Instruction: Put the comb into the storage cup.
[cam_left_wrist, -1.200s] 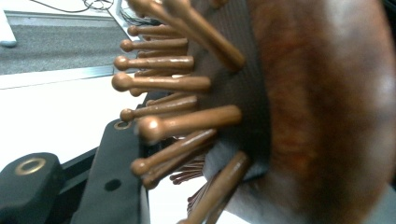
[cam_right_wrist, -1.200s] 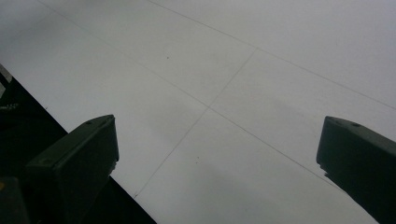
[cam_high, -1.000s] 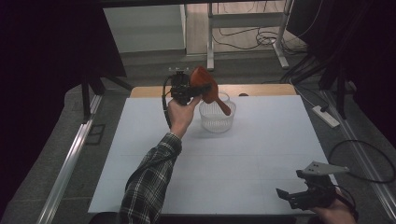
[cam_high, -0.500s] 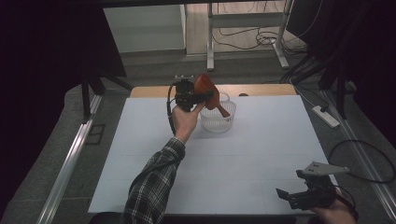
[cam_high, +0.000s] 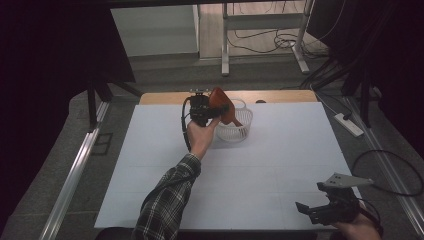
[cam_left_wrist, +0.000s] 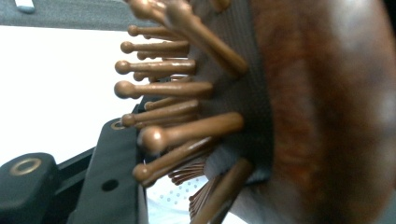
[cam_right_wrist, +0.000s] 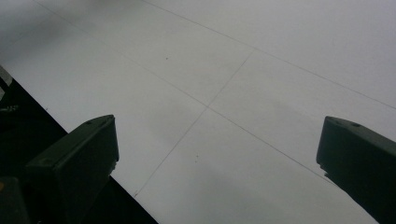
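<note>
Hairbrush (cam_high: 222, 106) clamped in left hand-held gripper (cam_high: 204, 107) over white basket (cam_high: 237, 127), right hand-held gripper (cam_high: 327, 210) wide open, empty.

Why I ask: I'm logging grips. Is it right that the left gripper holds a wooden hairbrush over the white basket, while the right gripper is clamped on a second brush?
Not quite. The right gripper is open and holds nothing, as the right gripper view shows. The left gripper does hold the wooden hairbrush over the white basket.

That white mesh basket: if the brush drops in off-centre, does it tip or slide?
Probably slides: the white mesh basket looks thin, perforated and light, standing loose on the smooth table. Tipping seems possible, since the wooden hairbrush in the left tool looks solid and leans over its rim.
</note>
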